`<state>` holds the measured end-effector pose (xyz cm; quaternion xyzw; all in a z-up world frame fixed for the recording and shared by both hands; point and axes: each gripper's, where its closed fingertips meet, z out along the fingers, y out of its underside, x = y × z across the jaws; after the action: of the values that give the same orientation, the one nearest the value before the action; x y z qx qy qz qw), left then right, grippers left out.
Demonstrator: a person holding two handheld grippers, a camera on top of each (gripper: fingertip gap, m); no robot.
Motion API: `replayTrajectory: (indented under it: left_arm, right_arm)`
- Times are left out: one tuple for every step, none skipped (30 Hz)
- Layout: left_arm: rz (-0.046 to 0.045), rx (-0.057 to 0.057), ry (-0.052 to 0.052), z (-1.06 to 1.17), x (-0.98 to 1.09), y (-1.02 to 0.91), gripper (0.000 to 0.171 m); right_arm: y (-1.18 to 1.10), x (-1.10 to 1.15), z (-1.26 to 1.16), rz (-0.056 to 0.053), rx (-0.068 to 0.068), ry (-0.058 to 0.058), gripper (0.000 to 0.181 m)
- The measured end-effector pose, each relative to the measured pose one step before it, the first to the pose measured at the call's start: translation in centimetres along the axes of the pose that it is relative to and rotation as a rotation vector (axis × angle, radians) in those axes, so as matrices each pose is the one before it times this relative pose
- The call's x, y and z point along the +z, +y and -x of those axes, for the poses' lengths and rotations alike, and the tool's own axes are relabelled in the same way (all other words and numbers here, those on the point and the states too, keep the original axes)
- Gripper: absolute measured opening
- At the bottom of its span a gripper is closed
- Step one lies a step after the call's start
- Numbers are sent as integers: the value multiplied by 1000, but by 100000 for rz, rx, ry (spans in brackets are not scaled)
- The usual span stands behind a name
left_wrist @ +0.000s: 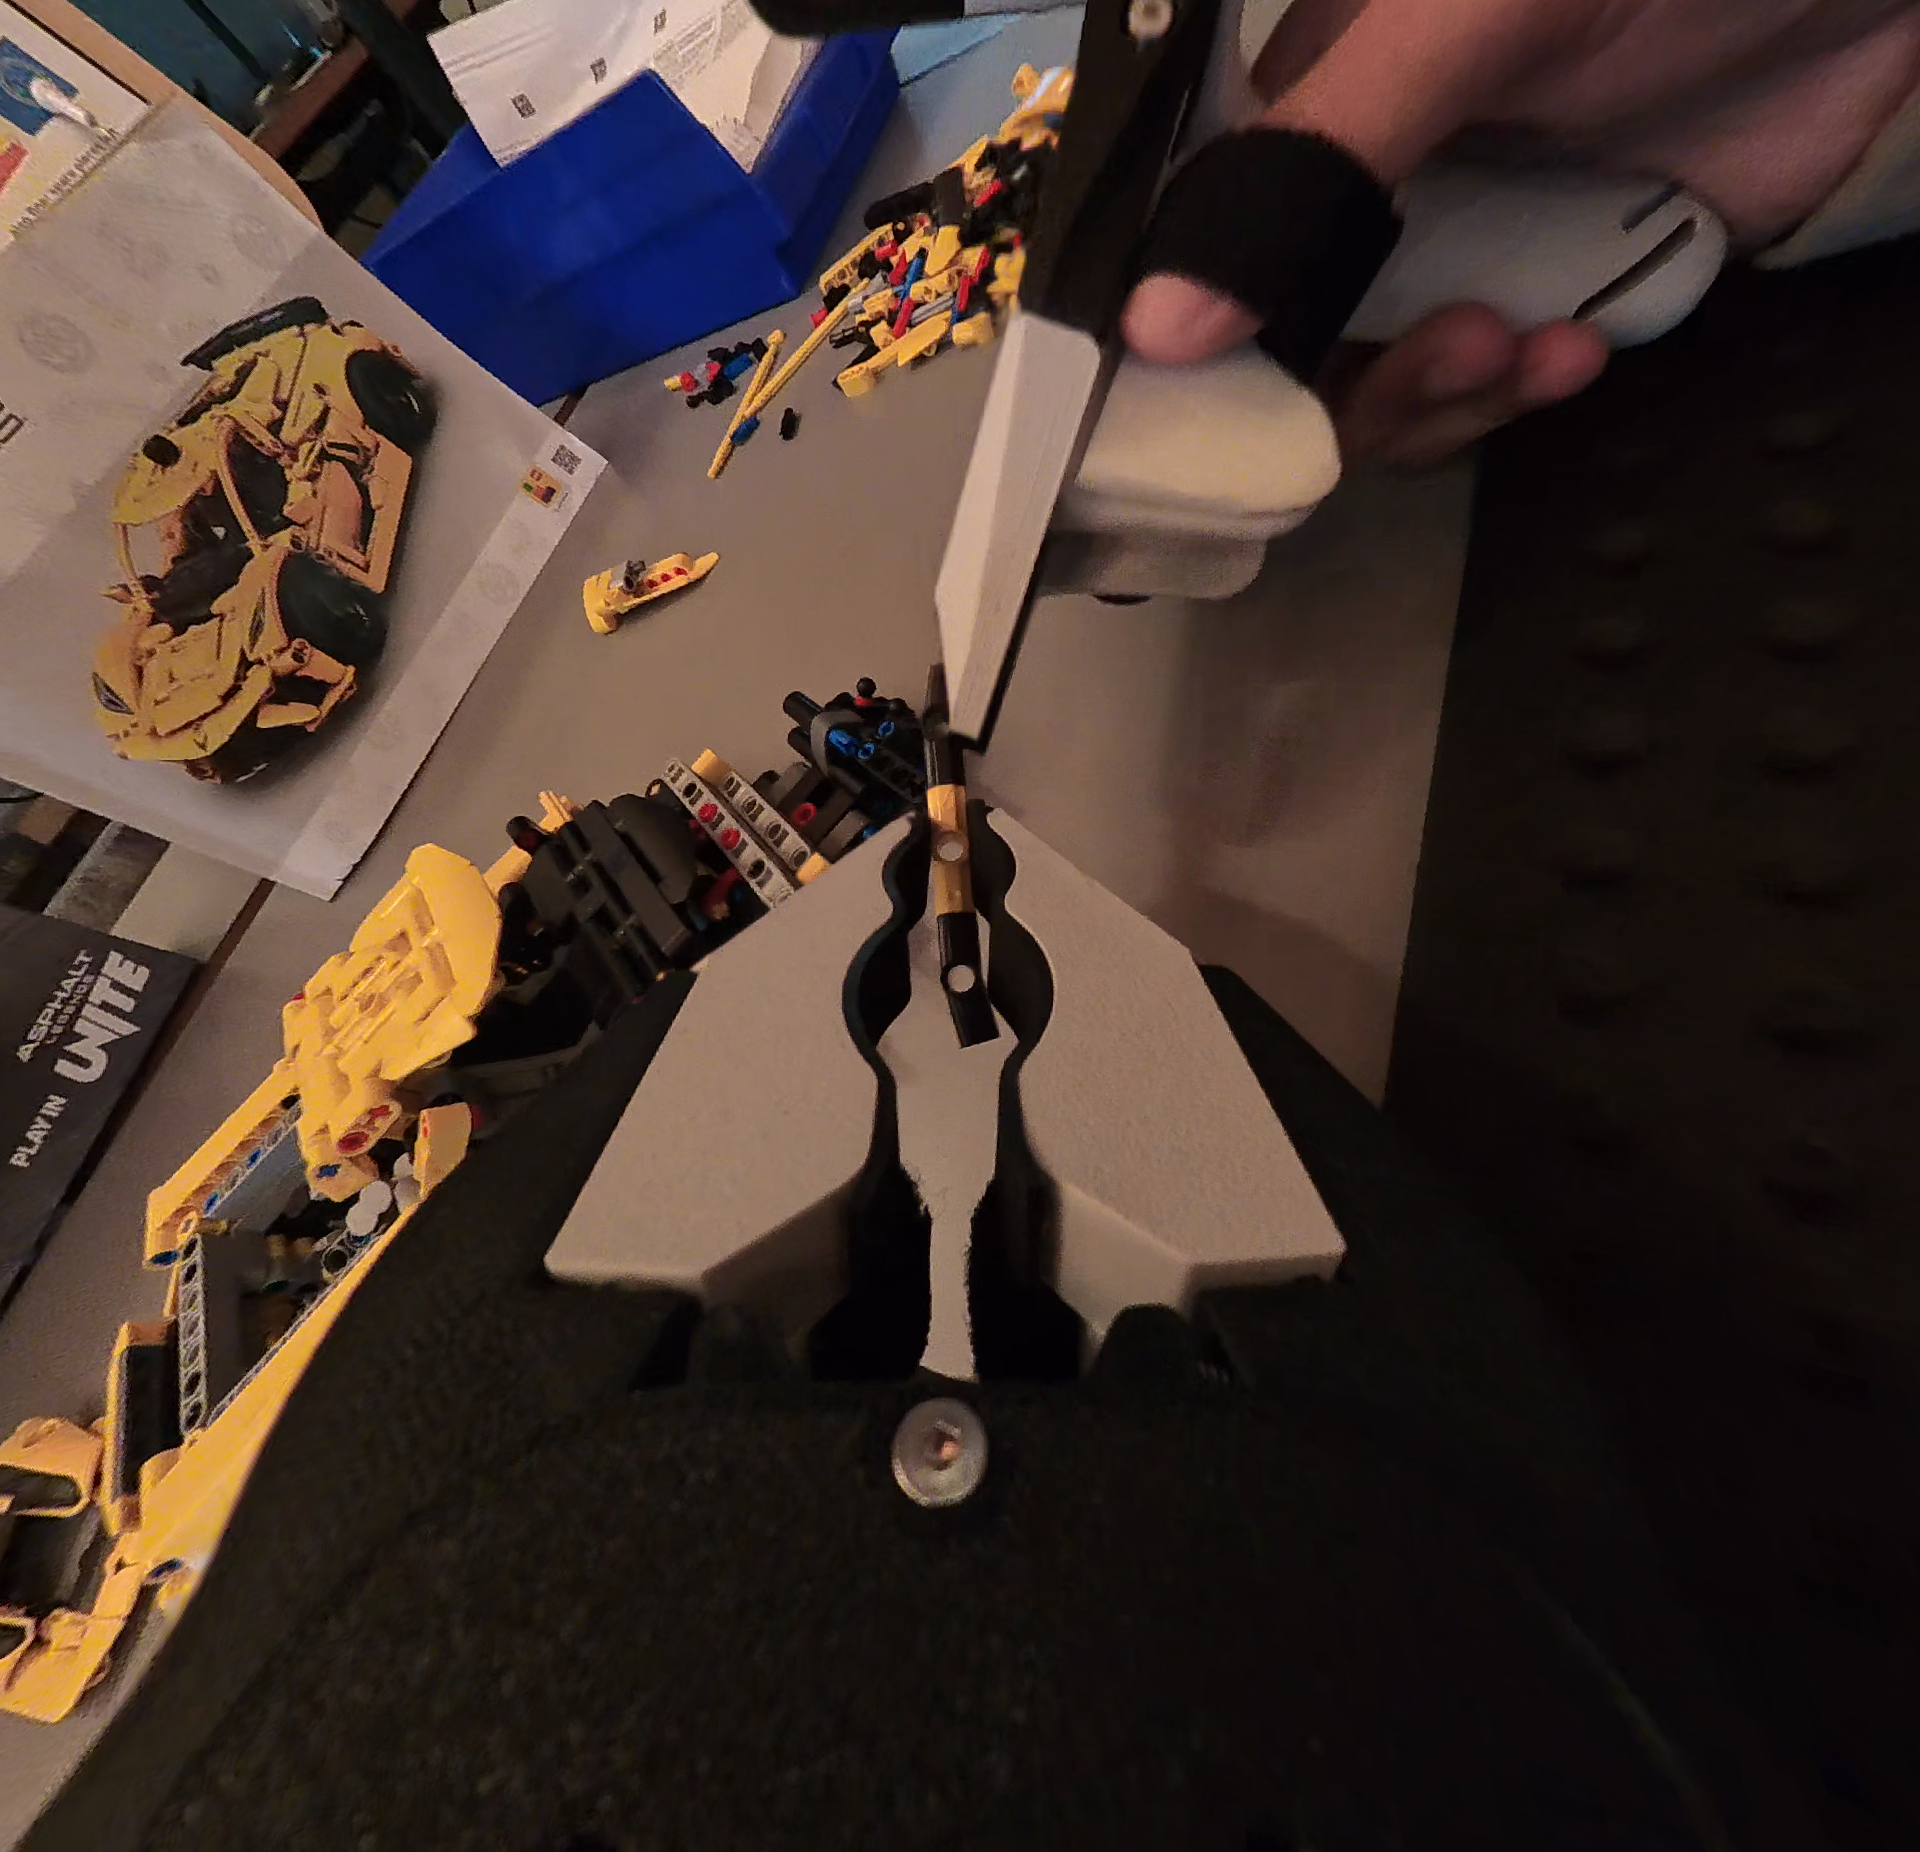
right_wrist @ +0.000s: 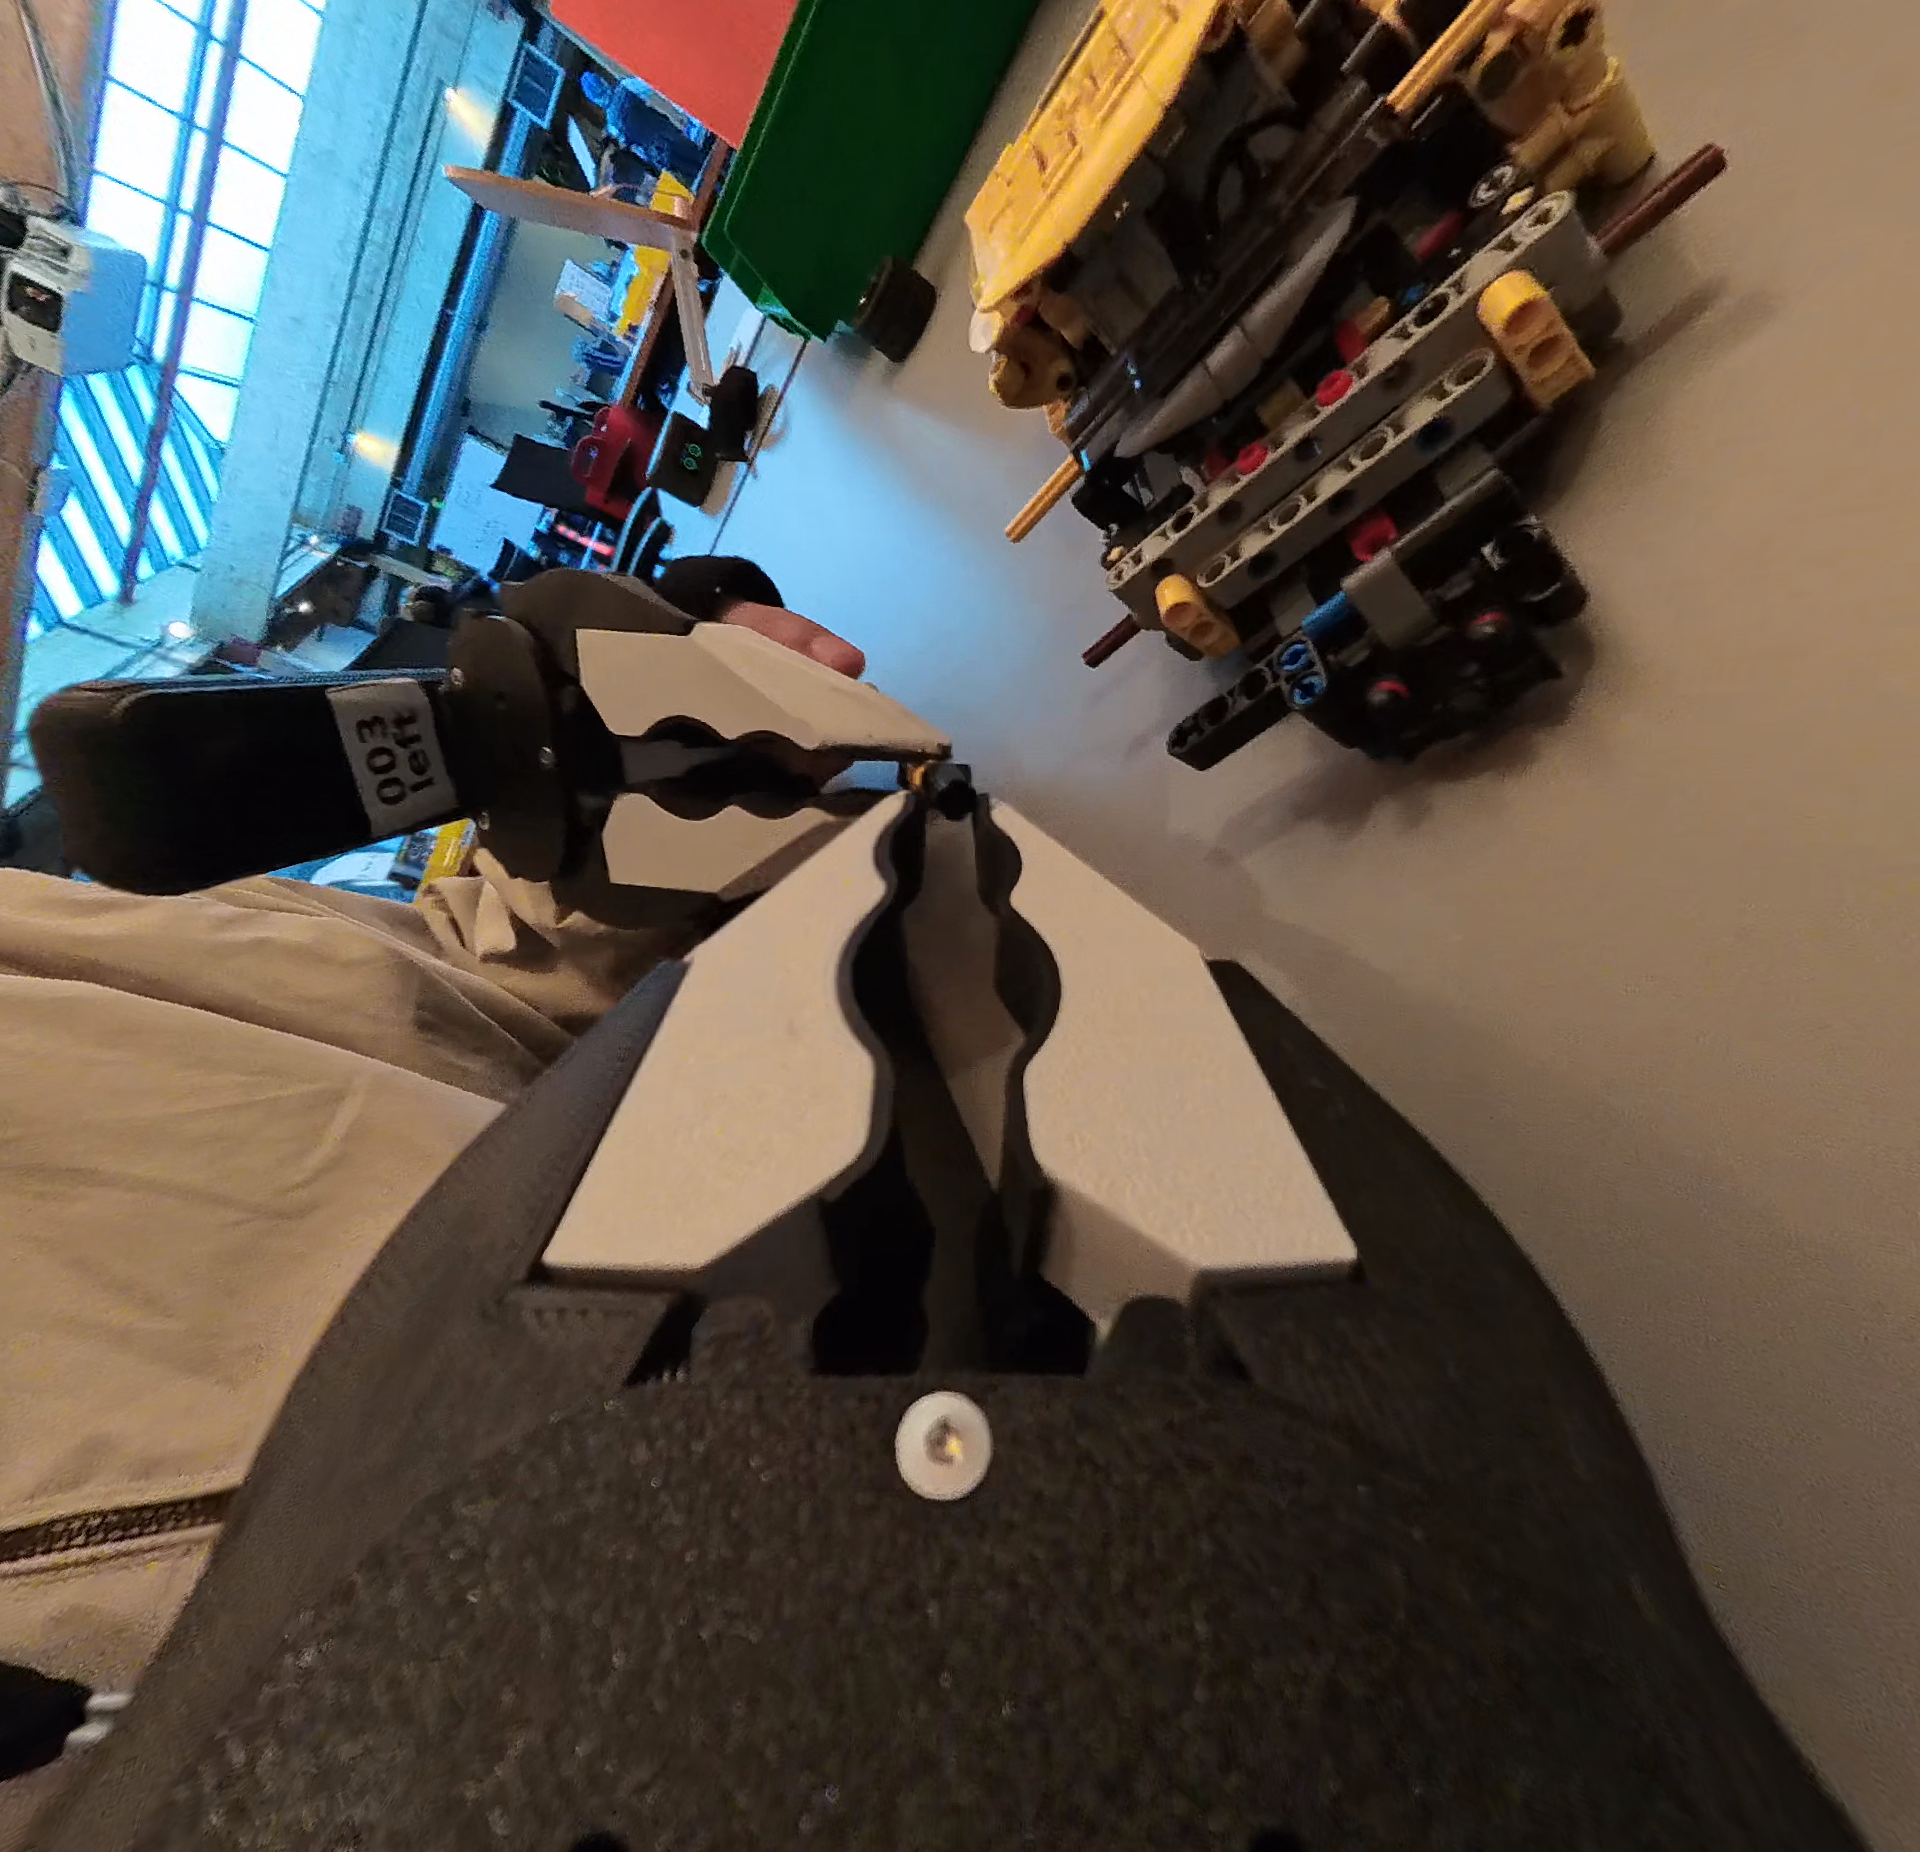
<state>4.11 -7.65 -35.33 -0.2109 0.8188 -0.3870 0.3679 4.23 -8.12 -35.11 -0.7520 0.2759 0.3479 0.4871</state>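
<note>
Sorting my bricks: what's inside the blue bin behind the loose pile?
White paper sheets stick up out of the blue bin. Its walls hide whatever lies beneath them.

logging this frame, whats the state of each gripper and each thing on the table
left gripper: shut on the yellow and black rod piece
right gripper: tips closed on the black end of the rod piece
yellow and black rod piece: held off the table
yellow car model: partly built, resting on the table
loose parts pile: scattered
instruction booklet: lying flat, cover up
blue bin: holds papers
</note>
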Motion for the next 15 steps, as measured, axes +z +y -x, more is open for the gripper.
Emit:
replayTrajectory:
  left_arm:
    - [-331, -247, 538, -71, -33, -30, 6]
    - [-92, 205, -493, 83, -15, 36, 6]
    - [301, -80, 96, 21, -26, 79, 6]
    - [-82, -549, 967, -91, -23, 11, 6]
    - [-767, -372, 890, -141, -47, -99, 6]
    - [-492, 330, -511, 42, -70, -116, 6]
    - [-767, 711, -285, -10, -75, -143, 6]
    - [-14, -86, 301, -69, -21, -15, 6]
    - [1104, -305, 543, -92, 51, 189, 6]
    - [555, -71, 390, -90, 44, 129, 6]
    - [49, 279, -347, 15, -10, 7, 6]
    - [-132, 19, -178, 20, -14, -47, 6]
    - [-130, -546, 327, -27, -1, -20, 6]
    - [214, -344, 355, -22, 7, 45, 6]
    - [618, 199, 233, -49, 25, 108, 6]
  right_arm:
    - [-165, 80, 157, -925, 48, -957, 7]
    - [-156, 60, 28, -1433, -415, -99, 7]
    - [55, 92, -38, 255, -320, 557, 7]
    - [-23, 63, 90, -33, -757, -335, 8]
    - [-229, -11, 282, -1369, -215, -1732, 13]
    - [-161, -36, 270, -869, 1211, -2255, 13]
    - [-87, -51, 67, -596, 1069, -1203, 10]
    - [80, -1, -147, 264, 596, 527, 7]
    - [208, 59, -119, 1350, 73, 838, 7]
    - [119, 51, -68, 772, -1102, 822, 7]
    - [88, 81, 83, 512, -1087, -100, 9]
    - [104, 101, 149, 866, -161, -789, 11]
    - [110, 56, -47, 752, 53, 443, 9]
    - [50, 17, -163, 265, -294, 1256, 7]
    - [128, 51, -108, 851, 19, 818, 7]
